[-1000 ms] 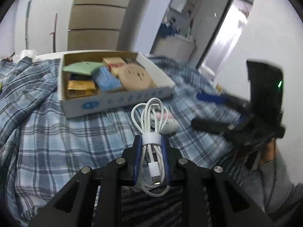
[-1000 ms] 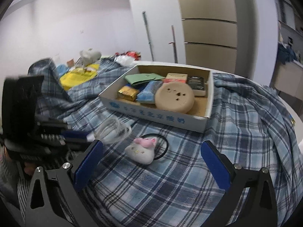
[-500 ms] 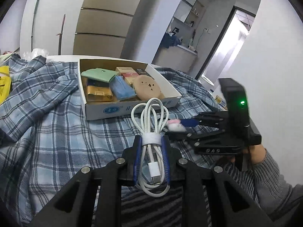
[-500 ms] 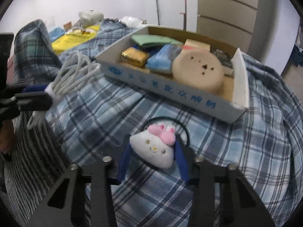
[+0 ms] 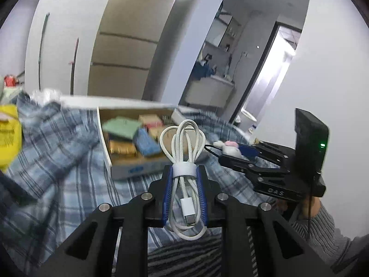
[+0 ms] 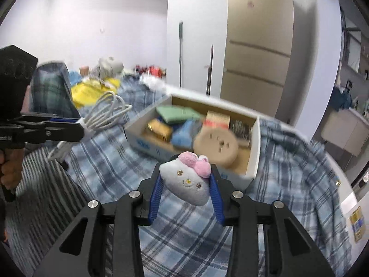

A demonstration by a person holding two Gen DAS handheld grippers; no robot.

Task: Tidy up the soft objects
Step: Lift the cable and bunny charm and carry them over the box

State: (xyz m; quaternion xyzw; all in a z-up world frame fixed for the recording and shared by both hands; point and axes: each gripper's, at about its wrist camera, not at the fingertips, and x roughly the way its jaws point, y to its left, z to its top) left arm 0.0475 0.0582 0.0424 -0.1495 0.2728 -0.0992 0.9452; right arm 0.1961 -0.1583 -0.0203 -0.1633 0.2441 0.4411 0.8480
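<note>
left wrist view has the left tongs [image 5: 183, 194] pinching a bundled white cable [image 5: 183, 161] right below its velcro wrap, loops sticking up toward the cardboard box [image 5: 136, 169], plug end hanging back between the blue pads. right wrist view shows the right tongs [image 6: 185, 190] clamped on a little plush cat head [image 6: 185, 182] with a pink bow, held up off the plaid blanket [image 6: 184, 242] just on the near side of the box. its black elastic loop only shows from the left view, hanging under the plush.

my read: both things are lifted and the job now is getting them into the box. the box is already pretty full, with a round tan cushion [image 6: 215, 147] in the corner nearest the plush, plus blue, gold and green packs toward the cable side. i'd go one hand at a time so the two tongs don't bump over the box. plush first: carry it clear over the near wall, lower it onto the cushion, then let go. for the cable, watch that the loose loops don't snag the box wall. come in high and drop straight down. frames are a bit blurry so exact gaps are hard to call.
</note>
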